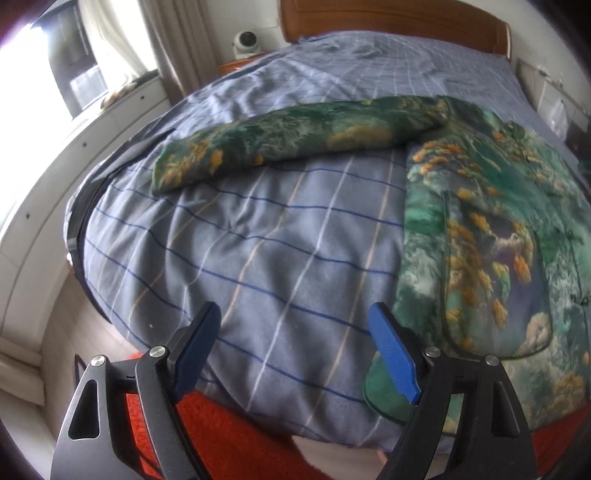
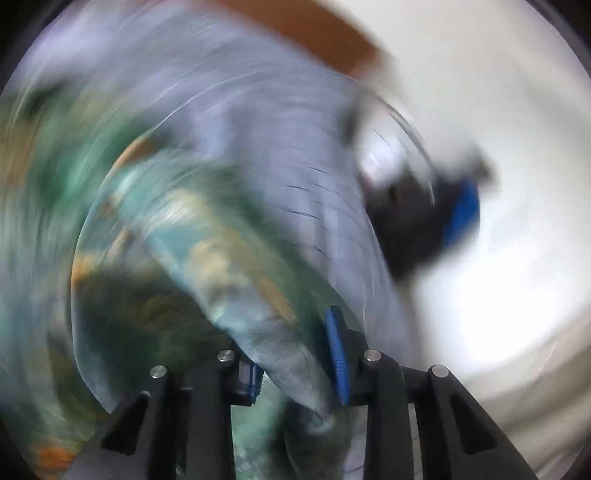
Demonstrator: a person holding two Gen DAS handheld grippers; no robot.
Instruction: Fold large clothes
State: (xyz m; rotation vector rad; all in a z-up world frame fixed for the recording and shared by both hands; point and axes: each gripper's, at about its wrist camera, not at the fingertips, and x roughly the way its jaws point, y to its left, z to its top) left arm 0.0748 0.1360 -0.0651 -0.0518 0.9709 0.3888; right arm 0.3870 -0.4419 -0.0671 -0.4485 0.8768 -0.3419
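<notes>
While my right gripper (image 2: 295, 362) clamps the green floral padded coat (image 1: 491, 229) near the checked blue bed's (image 1: 258, 240) foot edge, my left gripper (image 1: 295, 350) hangs released; sleeve (image 1: 295, 133) outspread, folding barely begun

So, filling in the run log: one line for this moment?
left gripper: open, empty | right gripper: shut on green garment | garment on bed, sleeve outstretched

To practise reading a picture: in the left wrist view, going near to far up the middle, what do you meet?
Orange rug → checked bedcover → green patterned sleeve → wooden headboard.
</notes>
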